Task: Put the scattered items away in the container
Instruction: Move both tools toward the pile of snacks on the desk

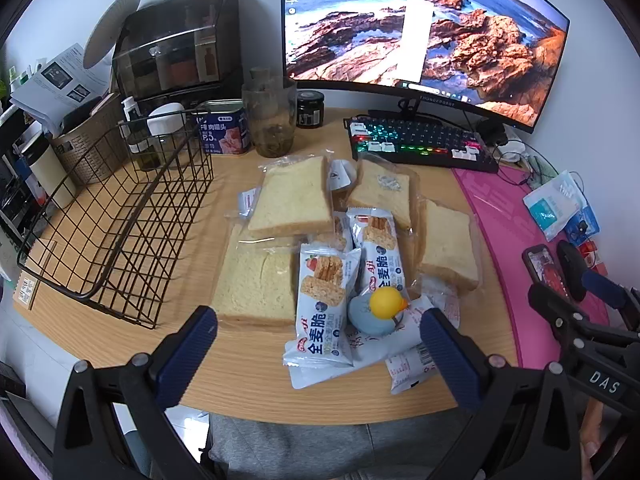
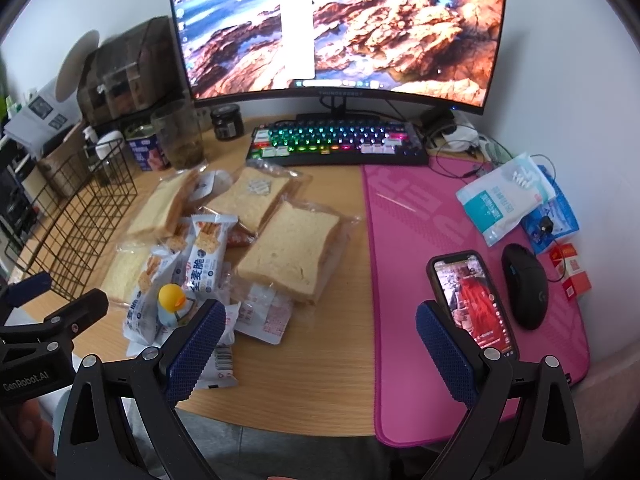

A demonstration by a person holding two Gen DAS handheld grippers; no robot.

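A black wire basket (image 1: 116,216) stands empty on the desk's left; it also shows in the right wrist view (image 2: 76,216). Several wrapped bread slices (image 1: 292,196) (image 2: 290,250), white cracker packets (image 1: 324,300) (image 2: 206,256) and a small duck toy with a yellow head (image 1: 382,308) (image 2: 171,304) lie in a pile mid-desk. My left gripper (image 1: 320,356) is open and empty, hovering over the near edge of the pile. My right gripper (image 2: 320,344) is open and empty, to the right of the pile above bare wood and the pink mat.
A lit keyboard (image 2: 336,140) and a monitor (image 2: 340,28) stand at the back. A phone (image 2: 472,300), a mouse (image 2: 526,288) and pouches (image 2: 504,200) lie on the pink mat (image 2: 404,280). A can (image 1: 224,130), a cup (image 1: 270,120), a jar (image 1: 310,108) and a brown bin (image 1: 90,148) stand behind the basket.
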